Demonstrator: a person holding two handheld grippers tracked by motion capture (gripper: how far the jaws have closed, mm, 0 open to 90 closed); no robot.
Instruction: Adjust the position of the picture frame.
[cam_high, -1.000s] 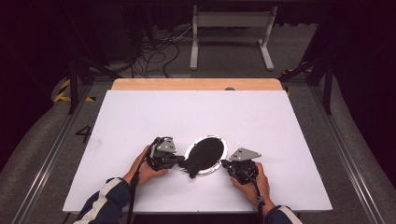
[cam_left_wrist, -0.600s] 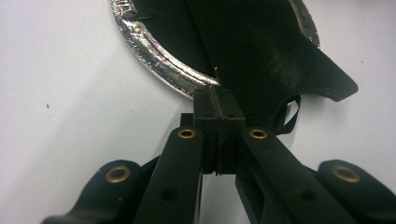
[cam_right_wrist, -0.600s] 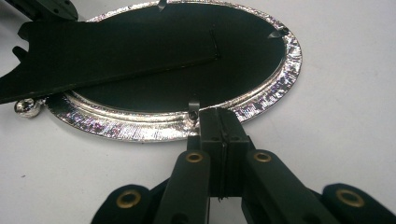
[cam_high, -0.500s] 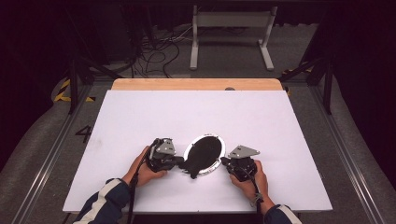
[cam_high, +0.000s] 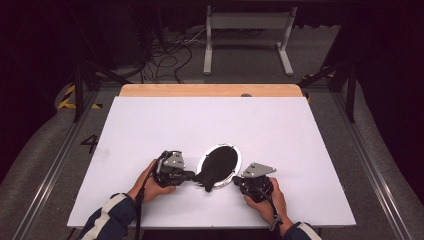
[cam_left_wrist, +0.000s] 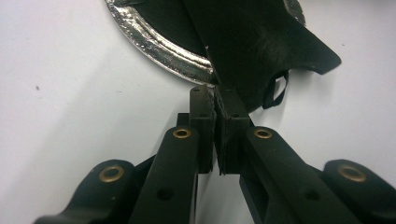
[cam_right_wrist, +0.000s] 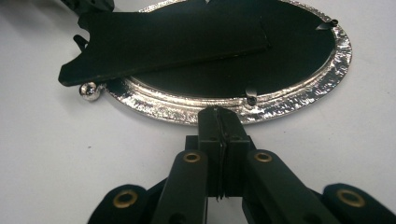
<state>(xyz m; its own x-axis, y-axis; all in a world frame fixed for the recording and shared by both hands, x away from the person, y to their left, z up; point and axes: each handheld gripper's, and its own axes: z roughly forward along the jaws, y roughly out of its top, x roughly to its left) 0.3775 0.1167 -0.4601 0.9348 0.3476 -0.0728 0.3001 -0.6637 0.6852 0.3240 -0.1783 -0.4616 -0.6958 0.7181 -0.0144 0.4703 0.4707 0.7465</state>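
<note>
The white surface (cam_high: 150, 130) is bare apart from one item lying near the person, about the middle of the near edge. It is an oval silver picture frame (cam_high: 202, 165), face down, with its black backing board (cam_high: 218, 165) and the black easel stand (cam_high: 206, 178) hinged out over the near rim.

The left tool (cam_high: 191, 175) comes in from the left. In its own view the jaws are together at the near rim, close against the stand's edge (cam_left_wrist: 261, 46), though I cannot tell whether any of it is pinched. The right tool (cam_high: 236, 181) sits at the frame's right rim (cam_right_wrist: 299, 100) with jaws pressed together, beside a small black turn clip (cam_right_wrist: 252, 96).

As I judge it, the job is opening the back: the board lies seated in the frame, at least one clip looks to hold it, so most of the work remains.
</note>
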